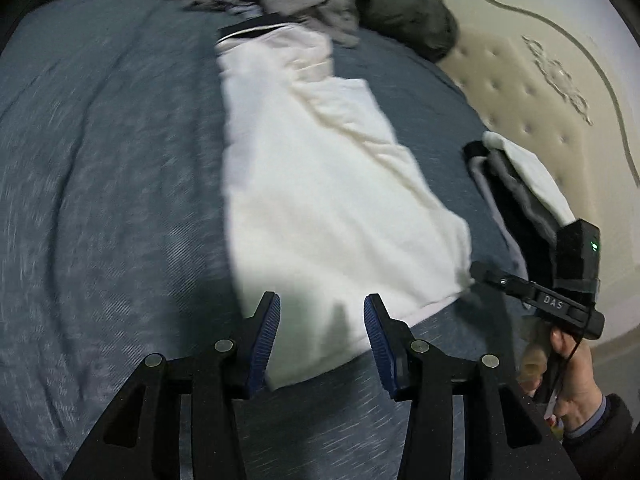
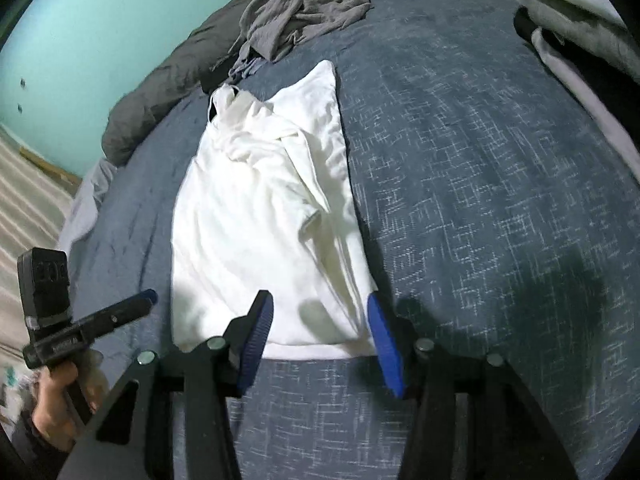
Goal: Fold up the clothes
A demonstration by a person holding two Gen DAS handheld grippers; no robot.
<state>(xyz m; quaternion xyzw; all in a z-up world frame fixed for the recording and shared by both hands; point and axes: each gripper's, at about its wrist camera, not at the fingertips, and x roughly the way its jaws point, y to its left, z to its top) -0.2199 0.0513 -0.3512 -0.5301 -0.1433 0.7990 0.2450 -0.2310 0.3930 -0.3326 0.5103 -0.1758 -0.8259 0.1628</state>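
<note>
place: home bedroom | evidence: bed with blue bedspread (image 2: pixel 480 160), quilted mattress (image 1: pixel 520 72), teal wall (image 2: pixel 100 20)

Only one piece of lettering reads clearly. In the left wrist view, at the right edge of the frame below the middle, the letters "DAS" stand in pale capitals on the black body of the right gripper (image 1: pixel 478 270), just behind its fingers and below the black camera block (image 1: pixel 576 254) with a small green light. In the right wrist view, at the lower left of the frame, the left gripper (image 2: pixel 146 300) carries a pale label on its body and raised marks on its camera block (image 2: pixel 44 282); both are too blurred to read.
</note>
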